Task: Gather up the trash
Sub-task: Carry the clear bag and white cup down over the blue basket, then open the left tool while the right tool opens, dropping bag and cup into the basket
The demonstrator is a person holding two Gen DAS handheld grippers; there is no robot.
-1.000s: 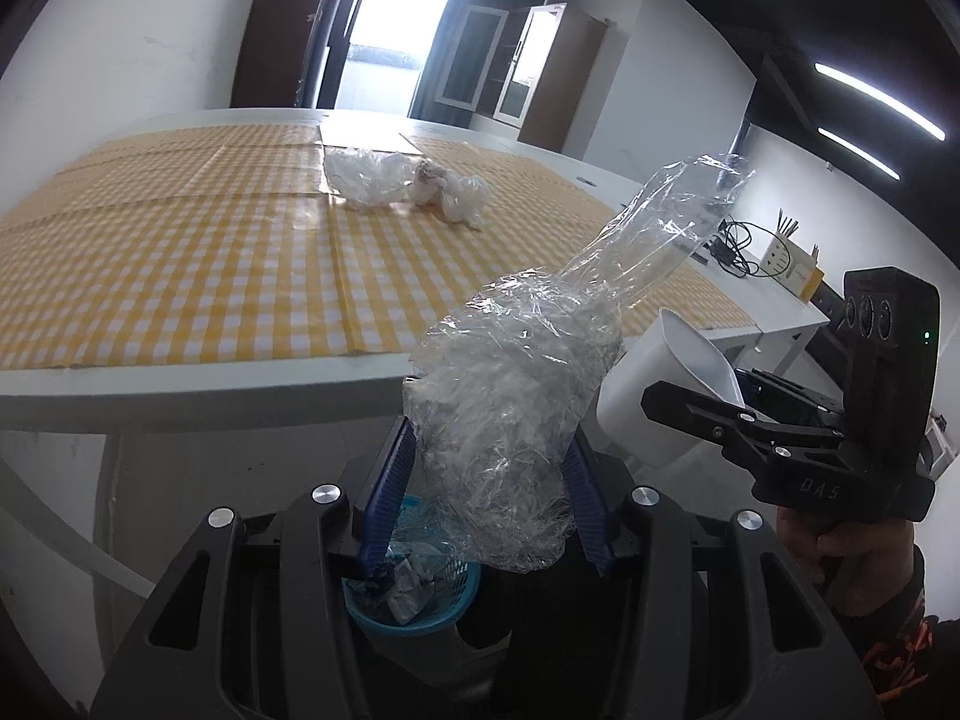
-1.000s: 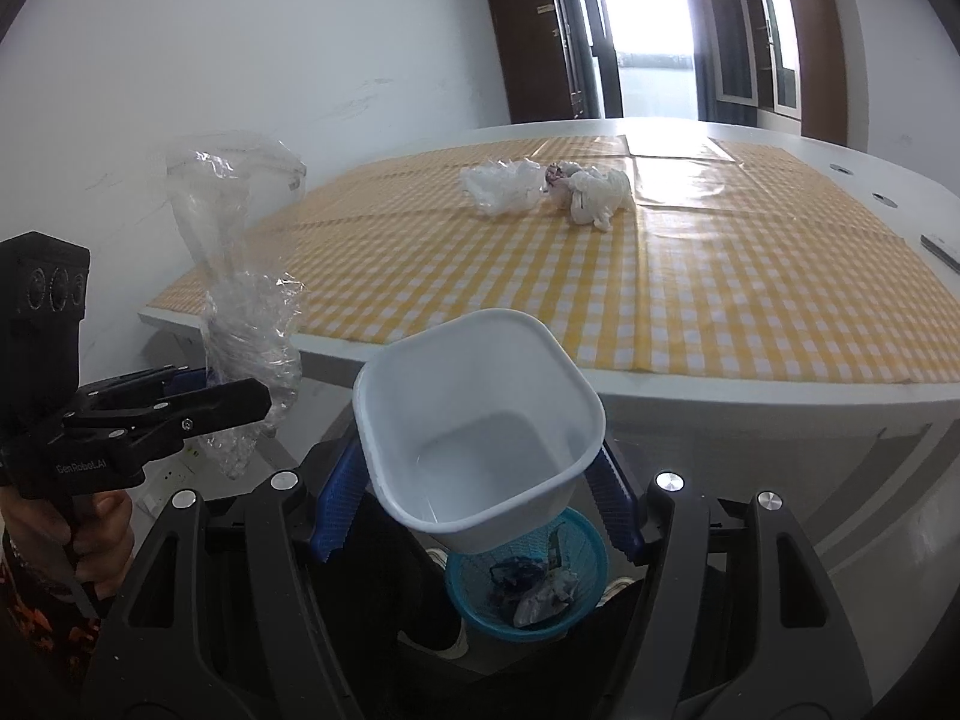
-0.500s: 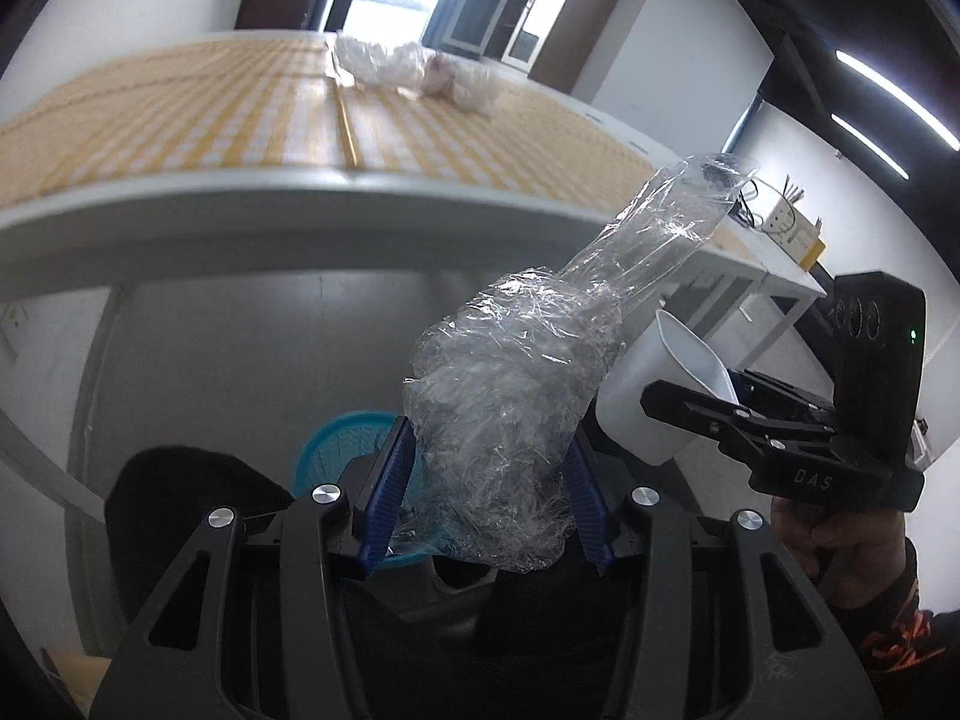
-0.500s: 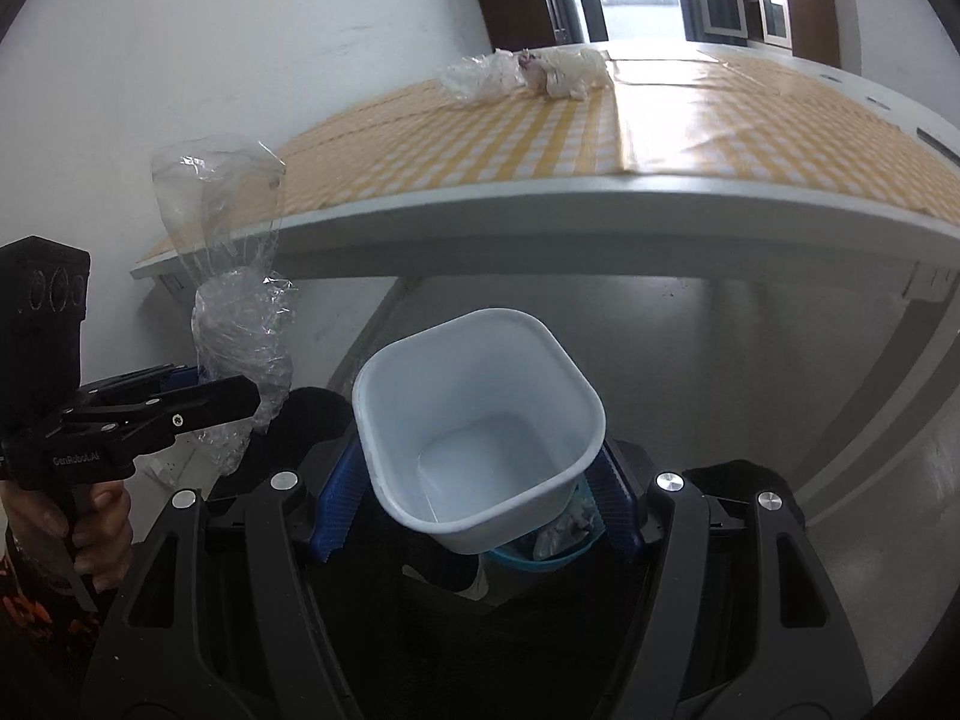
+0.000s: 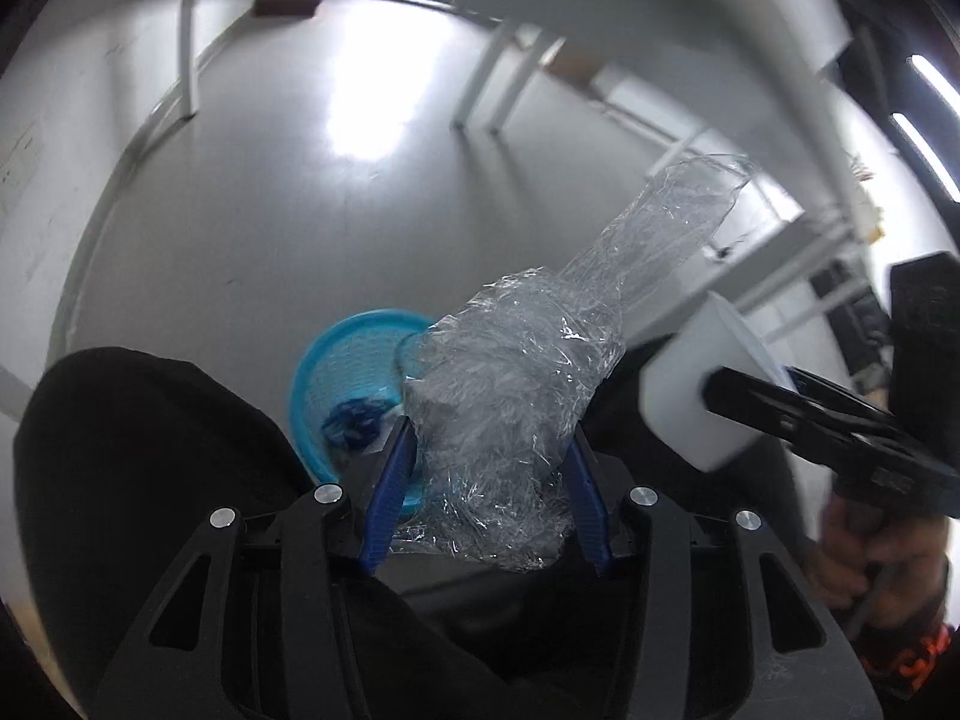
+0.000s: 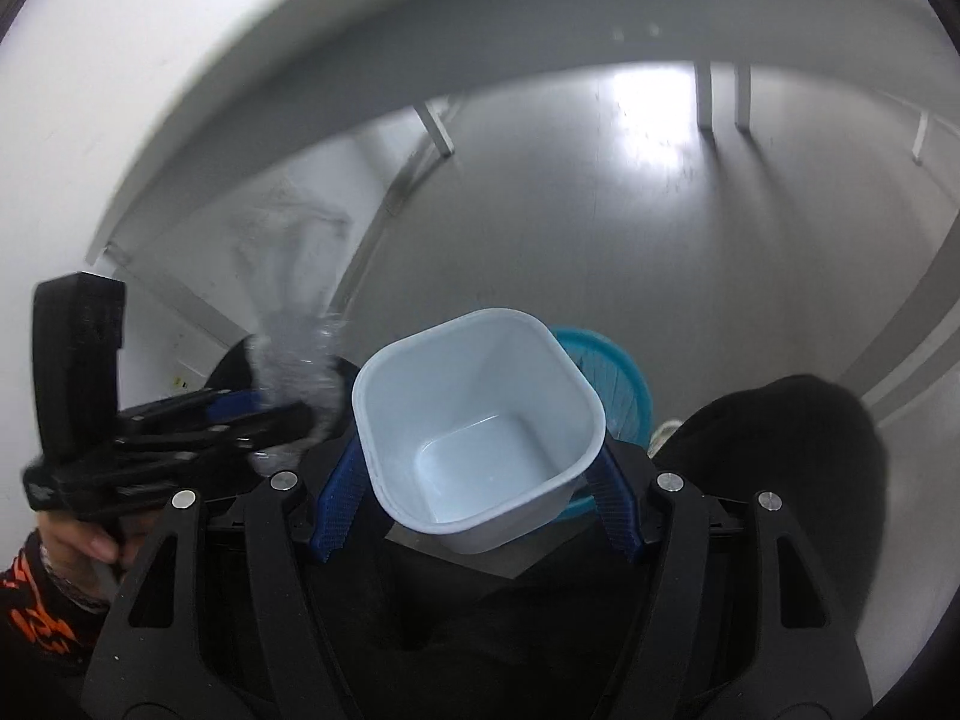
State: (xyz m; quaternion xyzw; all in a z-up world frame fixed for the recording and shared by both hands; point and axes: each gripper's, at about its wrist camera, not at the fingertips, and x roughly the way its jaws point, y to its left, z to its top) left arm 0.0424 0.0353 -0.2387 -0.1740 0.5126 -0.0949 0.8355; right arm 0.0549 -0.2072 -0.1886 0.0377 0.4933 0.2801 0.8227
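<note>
My left gripper (image 5: pixel 489 438) is shut on a crumpled wad of clear plastic wrap (image 5: pixel 516 396), whose long tail sticks up to the right. Just beyond it on the floor stands a blue mesh waste basket (image 5: pixel 342 372) with some trash inside. My right gripper (image 6: pixel 477 456) is shut on an empty white plastic tub (image 6: pixel 474 414), its blue pads pressing both side walls. The same basket (image 6: pixel 618 372) peeks out behind the tub's right side. In the right wrist view the left gripper (image 6: pixel 282 414) with the wrap (image 6: pixel 294 324) is at the left, blurred.
Both views look down under the table, at its white legs (image 5: pixel 189 60) and the grey floor (image 6: pixel 660 228). The person's black trouser legs (image 5: pixel 150 450) (image 6: pixel 792 450) flank the basket. A hand (image 5: pixel 870 546) holds the right gripper's handle.
Both grippers have sunk from table-top height to below the table edge and tipped downward. The checked tablecloth has left view and the blue basket now lies just ahead. Both grips are unchanged.
</note>
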